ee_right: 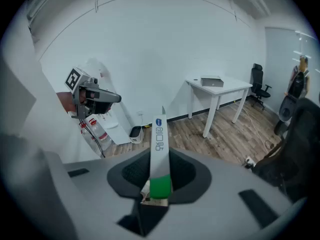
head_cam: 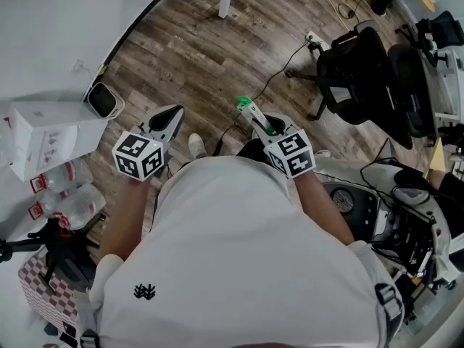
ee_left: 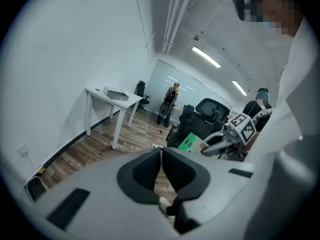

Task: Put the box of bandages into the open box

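The right gripper (ee_right: 159, 159) clamps its jaws on the box of bandages (ee_right: 158, 134), which is held in the air above the floor. The box is white with a green end. It carries a blue round logo and grey characters that are too small to read. The left gripper (ee_left: 161, 159) has its jaws together and empty.

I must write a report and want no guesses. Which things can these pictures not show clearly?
- White carton, head view: no opening shows, so open or closed is unclear.
- Box of bandages, right gripper view: seen edge-on, broad faces hidden.
- Flat item on the far desk, left gripper view: too small to name.
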The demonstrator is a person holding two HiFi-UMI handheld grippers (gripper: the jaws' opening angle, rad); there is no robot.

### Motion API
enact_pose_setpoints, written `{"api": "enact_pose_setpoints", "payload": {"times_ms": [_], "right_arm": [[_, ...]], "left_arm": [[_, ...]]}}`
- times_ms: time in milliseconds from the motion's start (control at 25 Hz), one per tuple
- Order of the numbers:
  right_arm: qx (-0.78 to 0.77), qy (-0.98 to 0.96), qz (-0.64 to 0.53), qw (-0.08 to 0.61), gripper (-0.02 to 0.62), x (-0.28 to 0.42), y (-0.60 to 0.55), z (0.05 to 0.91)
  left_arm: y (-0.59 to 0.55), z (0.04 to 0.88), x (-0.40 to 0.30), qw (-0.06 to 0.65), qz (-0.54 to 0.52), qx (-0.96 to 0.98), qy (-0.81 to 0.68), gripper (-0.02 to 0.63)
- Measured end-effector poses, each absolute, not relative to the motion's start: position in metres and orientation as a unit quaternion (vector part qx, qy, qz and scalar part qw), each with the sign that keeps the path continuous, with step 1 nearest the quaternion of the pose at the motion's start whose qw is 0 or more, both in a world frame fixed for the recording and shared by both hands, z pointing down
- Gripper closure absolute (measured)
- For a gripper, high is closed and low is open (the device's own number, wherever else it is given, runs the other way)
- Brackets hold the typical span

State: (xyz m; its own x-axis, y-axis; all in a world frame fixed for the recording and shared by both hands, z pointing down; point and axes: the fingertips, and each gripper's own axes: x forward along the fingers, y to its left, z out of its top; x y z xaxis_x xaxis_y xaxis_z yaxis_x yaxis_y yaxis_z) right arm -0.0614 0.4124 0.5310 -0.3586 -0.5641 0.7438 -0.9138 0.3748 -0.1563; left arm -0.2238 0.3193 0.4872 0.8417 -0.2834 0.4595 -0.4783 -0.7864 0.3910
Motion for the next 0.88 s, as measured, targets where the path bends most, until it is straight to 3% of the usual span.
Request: {"api": "enact_pose_setpoints", "payload": {"times_ms": [280, 880], "right_arm": [[0.494, -0.765, 0.283, 0.301, 0.512, -0.095, 0.4, 0.524], [0.493, -0.768, 0.313, 0.263, 0.512, -0.021, 0.297, 0.532]], "left_arm": [[0.301, 0.505, -0.268, 0.252, 0.193, 0.926, -0.203, 0.588], [0.231, 0.494, -0.181, 0.259, 0.198, 0.923, -0.203, 0.588]]}}
